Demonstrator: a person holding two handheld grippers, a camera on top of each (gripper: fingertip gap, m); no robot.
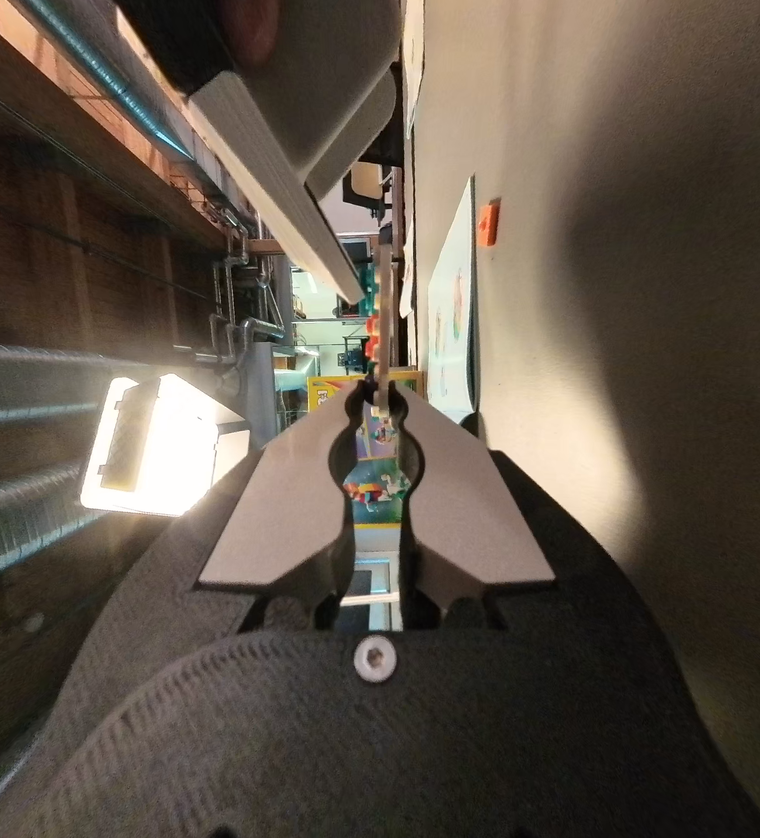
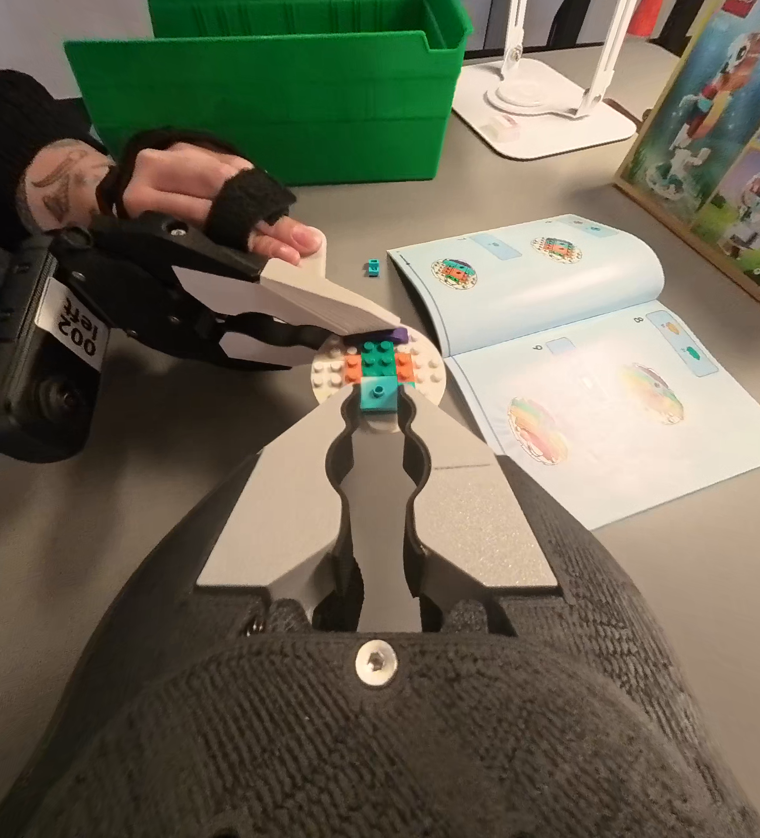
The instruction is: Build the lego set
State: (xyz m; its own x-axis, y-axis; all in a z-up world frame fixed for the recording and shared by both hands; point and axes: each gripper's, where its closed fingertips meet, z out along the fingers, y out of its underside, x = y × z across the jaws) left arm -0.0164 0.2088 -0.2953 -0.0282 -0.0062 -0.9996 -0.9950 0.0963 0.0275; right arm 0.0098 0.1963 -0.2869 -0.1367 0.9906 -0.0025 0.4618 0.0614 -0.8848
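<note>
My left gripper (image 2: 346,338) pinches the far rim of the round white plate (image 2: 428,369) to steady it mid-table, beside the open booklet (image 2: 550,290). My right gripper (image 2: 378,399) clamps a teal brick (image 2: 377,393), lining it up over the plate's near edge for pressing on.

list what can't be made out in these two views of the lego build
- Right wrist view: the far edge of the round white studded plate and most of a small purple brick are hidden under the left gripper.
- Right wrist view: the inside of the green plastic bin is hidden by its front wall.
- Left wrist view: the round plate shows edge-on, so its bricks are mostly unreadable.
- Right wrist view: the open instruction booklet is washed out by glare.
</note>
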